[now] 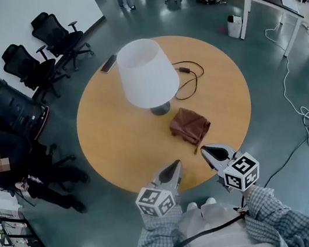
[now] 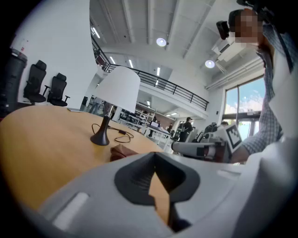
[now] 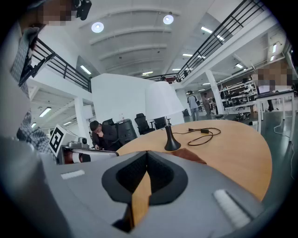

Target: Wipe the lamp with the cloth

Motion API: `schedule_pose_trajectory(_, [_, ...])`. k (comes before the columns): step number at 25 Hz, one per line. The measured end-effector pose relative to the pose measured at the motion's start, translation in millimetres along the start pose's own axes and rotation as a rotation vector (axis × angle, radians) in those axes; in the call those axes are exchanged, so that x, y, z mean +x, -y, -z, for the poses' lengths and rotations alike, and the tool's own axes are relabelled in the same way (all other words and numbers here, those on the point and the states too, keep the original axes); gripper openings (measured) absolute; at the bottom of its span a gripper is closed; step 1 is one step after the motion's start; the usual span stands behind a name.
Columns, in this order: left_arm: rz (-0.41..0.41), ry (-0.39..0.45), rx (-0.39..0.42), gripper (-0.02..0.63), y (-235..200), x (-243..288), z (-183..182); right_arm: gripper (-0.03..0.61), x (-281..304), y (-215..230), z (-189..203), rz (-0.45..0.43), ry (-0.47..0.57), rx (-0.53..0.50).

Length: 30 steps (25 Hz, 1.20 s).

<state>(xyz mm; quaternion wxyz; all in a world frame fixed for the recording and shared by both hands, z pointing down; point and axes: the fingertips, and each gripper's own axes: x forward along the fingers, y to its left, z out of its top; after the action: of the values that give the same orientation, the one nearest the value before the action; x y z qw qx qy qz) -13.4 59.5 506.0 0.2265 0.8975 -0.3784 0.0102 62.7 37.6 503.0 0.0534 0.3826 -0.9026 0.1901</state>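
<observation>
Left gripper (image 1: 176, 164) and right gripper (image 1: 205, 150), each with its jaws pressed together and holding nothing, held side by side over the near edge of a round wooden table (image 1: 106, 152).

The brown cloth (image 1: 189, 126) lies crumpled on the tabletop just beyond the gripper tips, nearer the right one, and neither gripper touches it. The lamp (image 1: 147, 74), with a white shade and a dark base, stands upright near the table's middle, its base just beside the cloth. A black cable (image 1: 189, 78) loops over the wood on the right of the shade in the head view. A flat dark object (image 1: 108, 63) rests at the table's far edge. Black office chairs (image 1: 56, 35) stand on the floor beyond the table, to the left.
</observation>
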Motion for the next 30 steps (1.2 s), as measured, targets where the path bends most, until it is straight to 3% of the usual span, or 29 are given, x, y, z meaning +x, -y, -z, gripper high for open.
schedule_pose_trajectory(21, [-0.003, 0.003, 0.010, 0.000, 10.6, 4.3, 3.5, 0.003, -10.8, 3.0, -0.1, -0.009, 0.020, 0.025])
schedule_pose_trajectory(25, [-0.013, 0.001, 0.006, 0.000, 14.5, 3.1, 7.2, 0.003, -15.2, -1.5, 0.4, -0.021, 0.003, -0.041])
schedule_pose_trajectory(30, [-0.023, 0.004, -0.011, 0.000, 27.2, 6.7, 14.4, 0.003, -28.9, 4.6, 6.2, -0.021, 0.000, -0.025])
